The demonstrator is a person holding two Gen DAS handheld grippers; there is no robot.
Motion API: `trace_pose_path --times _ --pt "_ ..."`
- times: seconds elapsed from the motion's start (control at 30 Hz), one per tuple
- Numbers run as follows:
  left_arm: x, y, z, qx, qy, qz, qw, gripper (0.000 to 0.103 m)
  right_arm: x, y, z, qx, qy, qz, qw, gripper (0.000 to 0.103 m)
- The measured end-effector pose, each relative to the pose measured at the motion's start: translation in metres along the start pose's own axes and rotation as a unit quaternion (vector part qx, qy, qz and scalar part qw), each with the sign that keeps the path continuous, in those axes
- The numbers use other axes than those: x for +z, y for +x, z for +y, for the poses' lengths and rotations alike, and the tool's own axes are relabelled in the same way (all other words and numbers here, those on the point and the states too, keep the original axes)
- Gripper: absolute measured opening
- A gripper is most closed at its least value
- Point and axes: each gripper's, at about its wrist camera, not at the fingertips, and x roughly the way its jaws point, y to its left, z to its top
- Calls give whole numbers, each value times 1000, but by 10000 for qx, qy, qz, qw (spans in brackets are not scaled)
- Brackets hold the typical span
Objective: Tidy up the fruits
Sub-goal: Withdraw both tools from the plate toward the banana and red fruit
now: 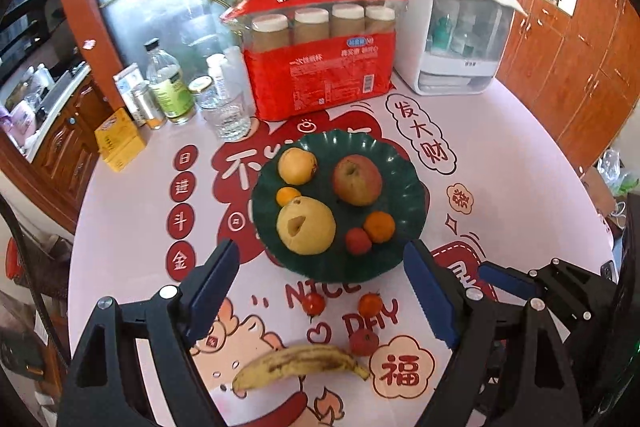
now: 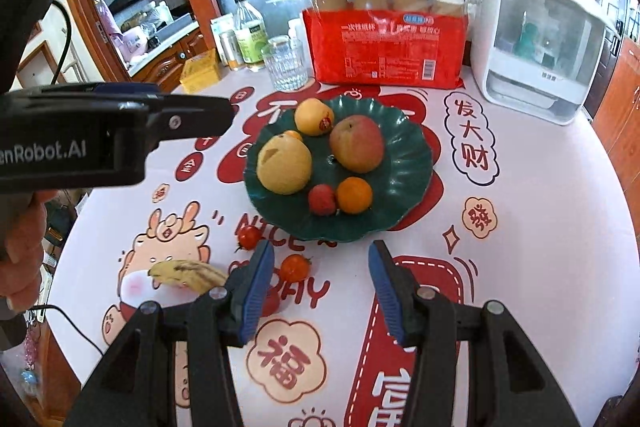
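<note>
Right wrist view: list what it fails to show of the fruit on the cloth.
- Banana: its right end is hidden behind the right gripper's left finger.
- Small red fruit: mostly covered by that same finger; left wrist view shows it whole.
- Small orange on the green plate: mostly hidden behind the big pear.

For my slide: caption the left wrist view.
Open left claw above a banana and tomatoes, facing a green plate of fruit.

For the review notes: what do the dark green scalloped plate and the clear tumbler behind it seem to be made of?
Dark green scalloped plate: likely glossy plastic or glazed ceramic; it shows bright highlights on moulded ribs, so the material stays open. Clear tumbler: probably glass, transparent, with vertical facets catching light.
</note>
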Motion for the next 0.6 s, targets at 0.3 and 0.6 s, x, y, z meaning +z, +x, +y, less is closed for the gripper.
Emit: trace_pose_path --times 0.3,0.6 --pt "-32 -44 16 49 -394 -219 9990 86 -11 -31 8 93 -106 -127 9998 50" --pt "-68 -59 31 352 -557 -257 9975 86 -25 -38 8 259 -111 -93 9996 50"
